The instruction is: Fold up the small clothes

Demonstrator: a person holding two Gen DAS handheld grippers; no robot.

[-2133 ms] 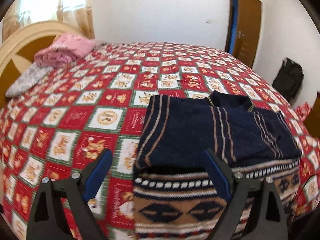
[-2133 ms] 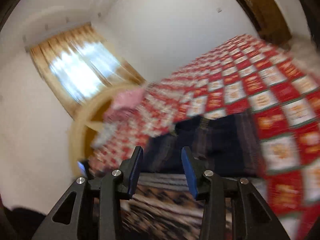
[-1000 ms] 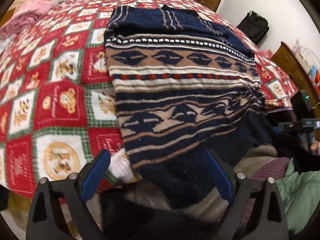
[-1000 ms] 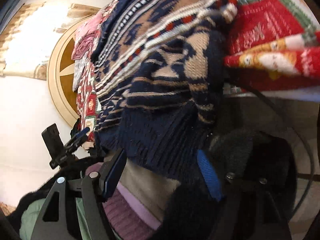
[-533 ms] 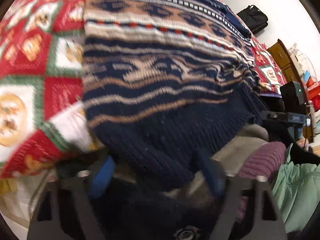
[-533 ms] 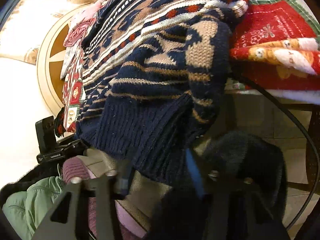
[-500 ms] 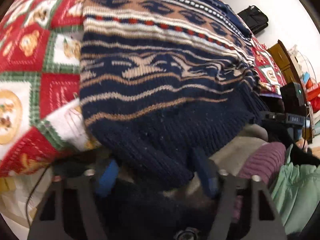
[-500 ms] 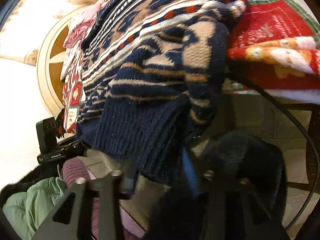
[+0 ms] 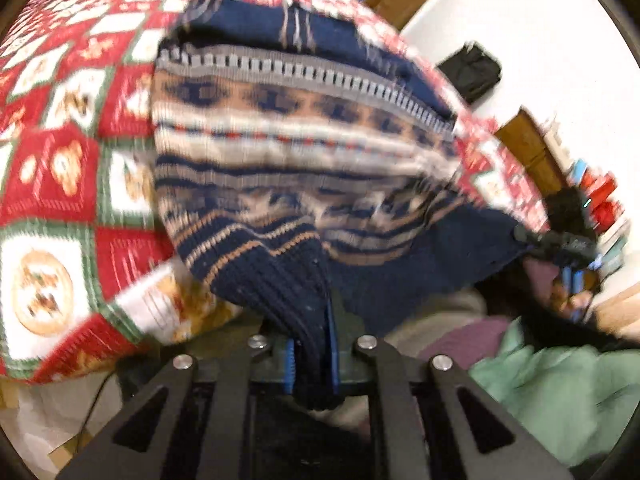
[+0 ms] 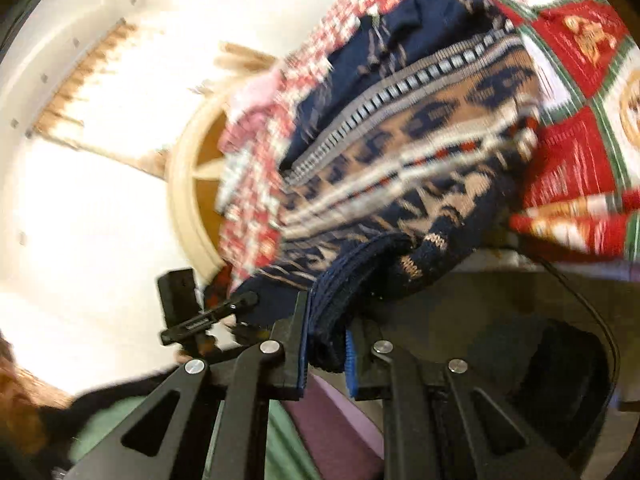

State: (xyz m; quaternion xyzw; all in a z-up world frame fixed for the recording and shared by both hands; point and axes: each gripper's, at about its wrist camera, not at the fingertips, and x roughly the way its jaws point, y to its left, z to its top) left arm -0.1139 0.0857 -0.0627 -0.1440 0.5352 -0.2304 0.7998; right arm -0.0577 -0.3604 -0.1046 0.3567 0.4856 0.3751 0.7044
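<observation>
A navy, tan and white patterned knit sweater [image 9: 304,148] lies on the bed with its ribbed hem hanging over the near edge. My left gripper [image 9: 312,356] is shut on the left part of the hem. My right gripper [image 10: 326,354] is shut on the hem's other corner, and the sweater [image 10: 404,148] stretches away from it over the bed. The right gripper also shows in the left wrist view [image 9: 560,244] at the hem's far corner. Both views are motion-blurred.
The bed carries a red, white and green patterned quilt [image 9: 60,128]. A pink clothes pile [image 10: 256,92] lies by the round headboard [image 10: 180,200]. A black bag [image 9: 472,68] sits by the wall. The person's green and purple clothing [image 9: 560,380] is below the hem.
Both grippers have closed on the sweater's hem, which they only straddled half a second ago. The hem is now lifted and pulled taut between them.
</observation>
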